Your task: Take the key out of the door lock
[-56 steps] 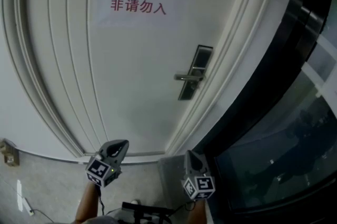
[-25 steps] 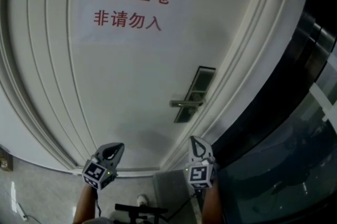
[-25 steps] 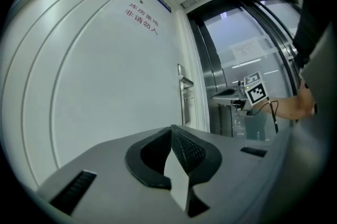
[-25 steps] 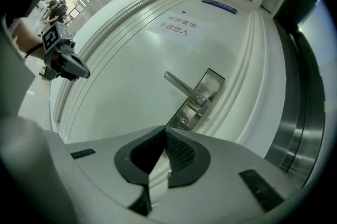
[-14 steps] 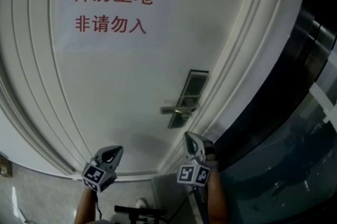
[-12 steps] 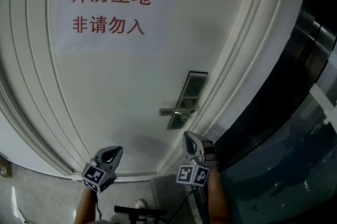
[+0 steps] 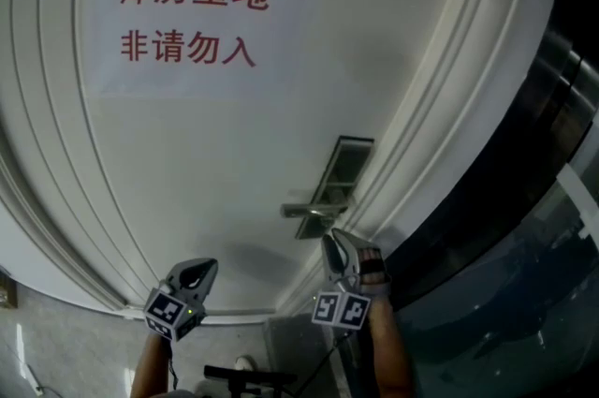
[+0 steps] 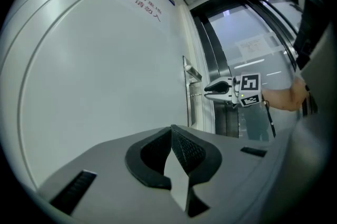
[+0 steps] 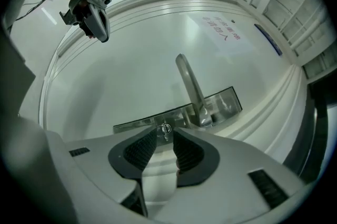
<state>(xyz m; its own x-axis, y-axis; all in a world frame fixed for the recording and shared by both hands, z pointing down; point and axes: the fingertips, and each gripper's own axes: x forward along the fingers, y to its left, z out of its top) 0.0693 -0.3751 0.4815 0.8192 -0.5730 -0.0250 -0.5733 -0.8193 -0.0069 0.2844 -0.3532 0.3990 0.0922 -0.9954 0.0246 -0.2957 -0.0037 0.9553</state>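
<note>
A small metal key (image 9: 166, 129) sticks out of the silver lock plate (image 9: 158, 122) below the lever handle (image 9: 190, 86) on the white door (image 7: 234, 171). My right gripper (image 9: 166, 134) is right at the plate. Its jaws are opening, and the key's head sits between the tips without the pads pressing on it. In the head view the right gripper (image 7: 329, 243) sits just under the handle (image 7: 314, 210) and lock plate (image 7: 342, 167). My left gripper (image 7: 197, 268) hangs low at the left, away from the door, shut and holding nothing (image 8: 171, 130).
A paper sign (image 7: 187, 17) with red characters hangs on the upper door. Ribbed door frame mouldings (image 7: 449, 106) run down both sides. A dark glass wall (image 7: 524, 284) stands to the right. Grey floor (image 7: 47, 349) shows at bottom left.
My right gripper has risen from below the door's lower right up to the lock plate under the handle. The left gripper has stayed put.
</note>
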